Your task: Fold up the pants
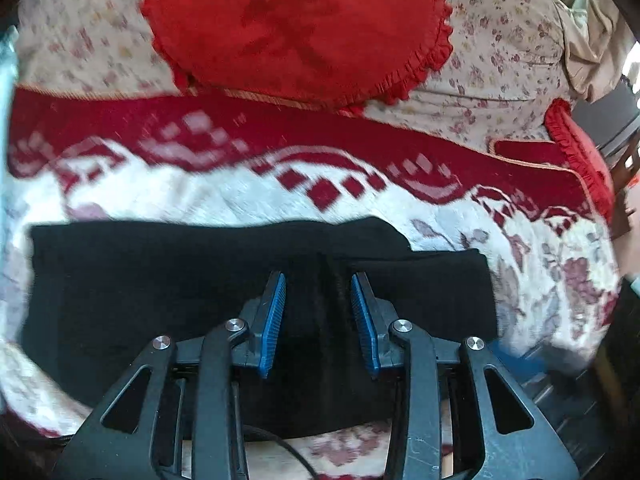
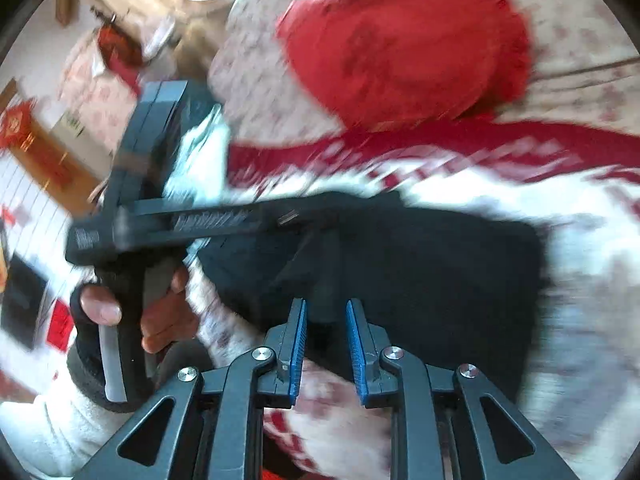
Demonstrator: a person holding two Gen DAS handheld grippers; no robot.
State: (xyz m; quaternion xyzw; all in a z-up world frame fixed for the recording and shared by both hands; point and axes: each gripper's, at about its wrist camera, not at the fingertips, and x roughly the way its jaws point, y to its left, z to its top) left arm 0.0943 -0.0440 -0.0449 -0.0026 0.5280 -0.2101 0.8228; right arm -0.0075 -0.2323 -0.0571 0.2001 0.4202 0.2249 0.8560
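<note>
**Black pants folded on the patterned blanket, both hand-held grippers parted above them**

Nearest in the left wrist view, the left hand-held gripper [image 1: 319,300] hangs over the black pants [image 1: 160,300] with its blue-padded fingers [image 1: 276,316] spread apart and nothing between them. The pants lie as a compact, roughly rectangular folded bundle on a white and dark-red patterned blanket [image 1: 200,196], close to the blanket's near edge; a narrow ridge of gathered cloth runs up the middle of the bundle between the two pads.

In the right wrist view, which is blurred, the right hand-held gripper [image 2: 326,326] is likewise open, its pads apart, just over the near edge of the same bundle. To its left a bare hand [image 2: 160,312] grips the handle of the other device, whose long black body reaches across toward the pants.

Beyond the pants the blanket's dark-red border band runs side to side. Behind that, a round red cushion [image 1: 296,28] with a ruffled rim leans on a beige floral sofa back [image 1: 504,52]. A second red ruffled cushion [image 1: 576,152] sits at the far right edge.
</note>
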